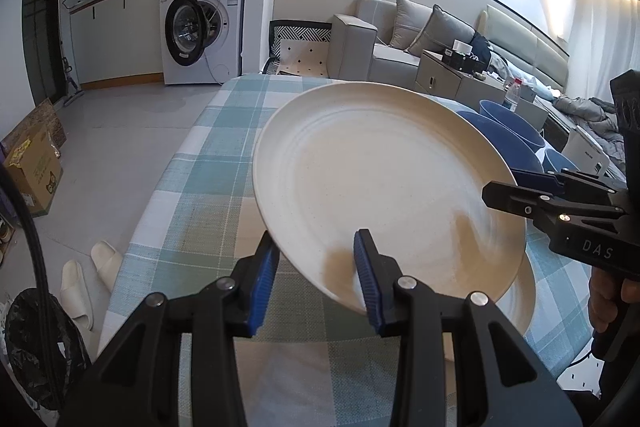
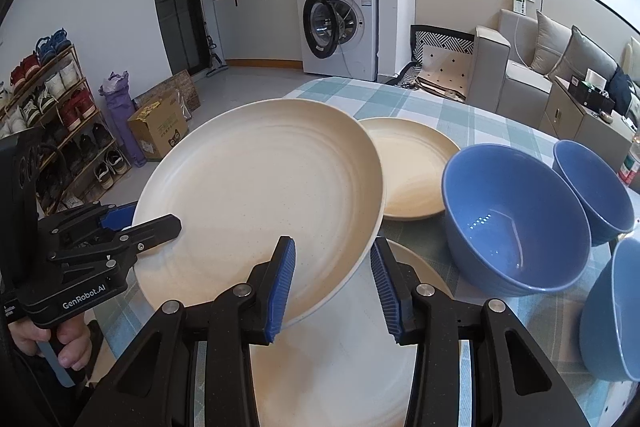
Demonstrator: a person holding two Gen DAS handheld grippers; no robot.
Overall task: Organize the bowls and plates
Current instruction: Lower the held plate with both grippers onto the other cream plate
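A: What sits at the far left of the right wrist view?
B: The left gripper (image 2: pixel 132 223), matte black with ribbed blue pads, reading "GenRobot.AI" in white on its side. Its jaws pinch the left rim of the large cream plate (image 2: pixel 260 195). A hand (image 2: pixel 60 343) holds its handle at lower left.

A: And that plate?
B: Round, smooth, faintly speckled, with shallow concentric rings. It is tilted and lifted clear of the plaid tablecloth (image 2: pixel 420 107), in the centre of the frame.

A: Does the right gripper (image 2: pixel 332 287) hold it too?
B: Yes, at bottom centre its jaws are closed on the plate's near rim, one ribbed blue pad on top and the other below the edge.

A: To the right?
B: A second cream plate (image 2: pixel 412 171) lies flat just behind, and another plate (image 2: pixel 340 355) lies under the lifted one. Then three glossy blue bowls: a big bowl (image 2: pixel 512 219), a further bowl (image 2: pixel 592 187), and an edge bowl (image 2: pixel 616 319) cut off at the frame's edge.

A: Any writing in the left wrist view?
B: "DAS" on the right gripper's black body at the right edge. The washing machine (image 1: pixel 200 27) at upper left has labels too small to read.
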